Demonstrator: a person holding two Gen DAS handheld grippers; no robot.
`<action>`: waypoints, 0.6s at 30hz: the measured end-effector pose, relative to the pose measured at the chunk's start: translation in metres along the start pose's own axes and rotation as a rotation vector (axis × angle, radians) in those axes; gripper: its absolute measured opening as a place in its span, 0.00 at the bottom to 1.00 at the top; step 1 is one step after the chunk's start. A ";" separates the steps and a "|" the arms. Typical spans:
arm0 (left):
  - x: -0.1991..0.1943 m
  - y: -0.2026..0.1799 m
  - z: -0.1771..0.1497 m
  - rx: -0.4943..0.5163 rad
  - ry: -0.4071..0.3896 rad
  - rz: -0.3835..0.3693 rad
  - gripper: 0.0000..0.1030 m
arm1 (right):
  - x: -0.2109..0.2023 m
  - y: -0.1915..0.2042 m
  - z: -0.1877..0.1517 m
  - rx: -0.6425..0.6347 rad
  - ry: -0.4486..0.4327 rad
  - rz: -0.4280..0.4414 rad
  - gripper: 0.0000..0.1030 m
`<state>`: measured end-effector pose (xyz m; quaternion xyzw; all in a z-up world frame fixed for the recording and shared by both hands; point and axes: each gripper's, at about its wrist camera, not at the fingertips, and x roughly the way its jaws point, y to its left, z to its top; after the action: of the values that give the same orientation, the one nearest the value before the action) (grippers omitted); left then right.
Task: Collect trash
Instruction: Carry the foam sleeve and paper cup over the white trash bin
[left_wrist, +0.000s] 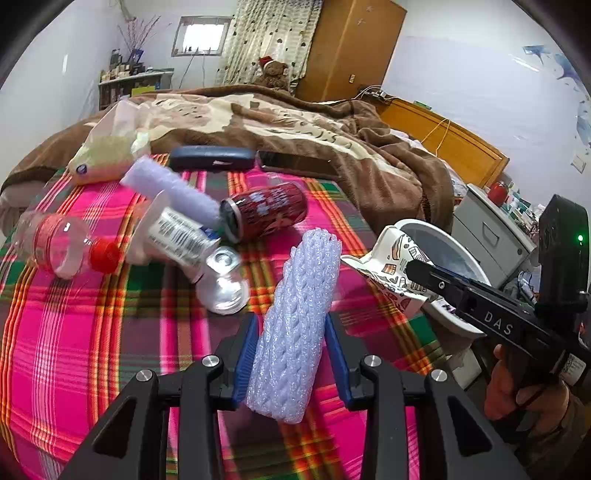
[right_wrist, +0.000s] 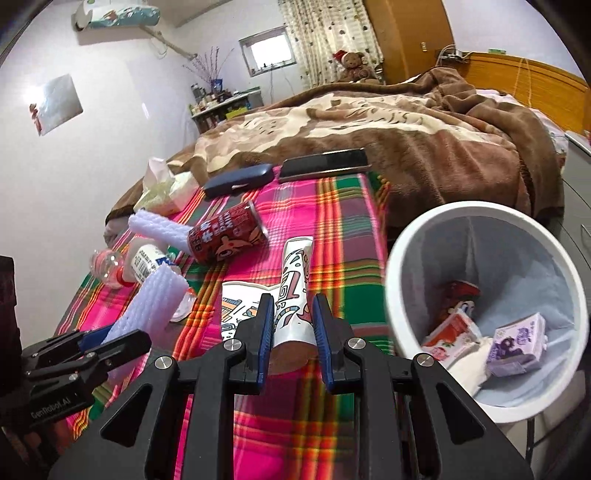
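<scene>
Left tongs (left_wrist: 291, 354) clamp foam netting (left_wrist: 295, 332), right tongs (right_wrist: 291, 332) a patterned wrapper (right_wrist: 295, 280), its base hidden.

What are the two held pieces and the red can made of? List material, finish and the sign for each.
Foam net sleeve in left gripper: soft white foam, matte, woven mesh texture.
Patterned cup in right gripper: probably coated paper, slightly glossy, crushed flat with creases.
Red can: likely aluminium, shiny printed wall, silvery rim.

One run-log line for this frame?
left claw: shut on foam net | right claw: shut on paper cup | bin: beside bed
</scene>
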<state>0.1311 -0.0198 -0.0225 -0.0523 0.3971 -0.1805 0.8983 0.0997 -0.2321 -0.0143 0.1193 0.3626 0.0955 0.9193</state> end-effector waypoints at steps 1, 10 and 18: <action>0.000 -0.004 0.002 0.004 -0.002 -0.005 0.36 | -0.001 -0.002 0.000 0.003 -0.003 -0.002 0.22; 0.003 -0.041 0.012 0.059 -0.017 -0.035 0.36 | -0.026 -0.034 0.004 0.049 -0.057 -0.052 0.22; 0.013 -0.084 0.026 0.134 -0.025 -0.065 0.36 | -0.043 -0.069 0.009 0.092 -0.097 -0.123 0.21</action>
<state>0.1343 -0.1039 0.0056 -0.0072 0.3708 -0.2349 0.8985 0.0813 -0.3106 -0.0005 0.1433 0.3285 0.0162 0.9335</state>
